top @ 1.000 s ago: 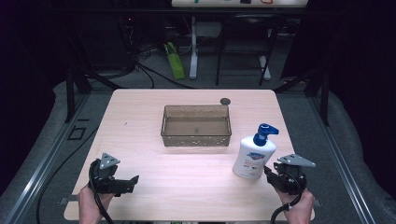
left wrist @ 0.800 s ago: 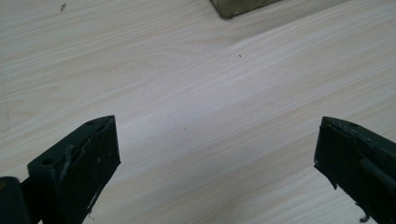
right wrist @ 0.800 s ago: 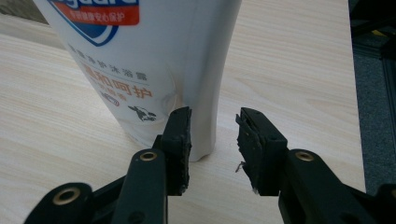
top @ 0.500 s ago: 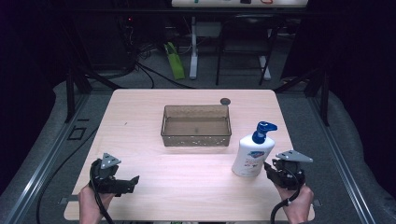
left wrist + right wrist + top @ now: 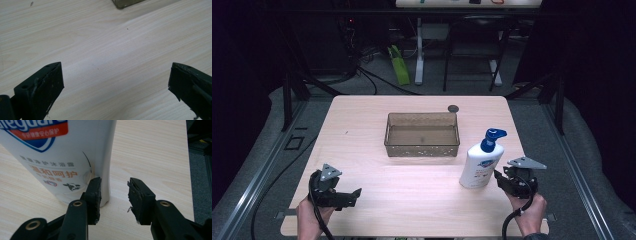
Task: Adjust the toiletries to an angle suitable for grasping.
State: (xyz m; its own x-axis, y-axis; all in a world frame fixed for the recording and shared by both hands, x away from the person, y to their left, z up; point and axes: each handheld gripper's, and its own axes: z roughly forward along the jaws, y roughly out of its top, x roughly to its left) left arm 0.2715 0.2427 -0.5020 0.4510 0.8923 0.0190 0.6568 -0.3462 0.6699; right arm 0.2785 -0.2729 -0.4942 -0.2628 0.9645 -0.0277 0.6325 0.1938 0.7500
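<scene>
A white pump bottle (image 5: 479, 167) with a blue pump head stands upright on the table's right side. My right gripper (image 5: 498, 176) rests just right of its base, pointing at it. In the right gripper view the bottle (image 5: 57, 152) looms close. My right gripper (image 5: 115, 187) has its jaws drawn near each other with a narrow gap. The bottle's lower corner sits by the left pad, and the right pad is clear of it. My left gripper (image 5: 357, 197) lies at the front left with its jaws wide apart over bare wood (image 5: 116, 75).
A brown see-through basket (image 5: 422, 116) stands at the table's middle, and its corner shows in the left gripper view (image 5: 125, 3). A small dark round object (image 5: 453, 108) lies just behind it. Dark floor, cables and stands surround the wooden table (image 5: 412, 185).
My right gripper has edged slightly closer to the bottle's base. The left gripper, the bottle and the basket have stayed put.
</scene>
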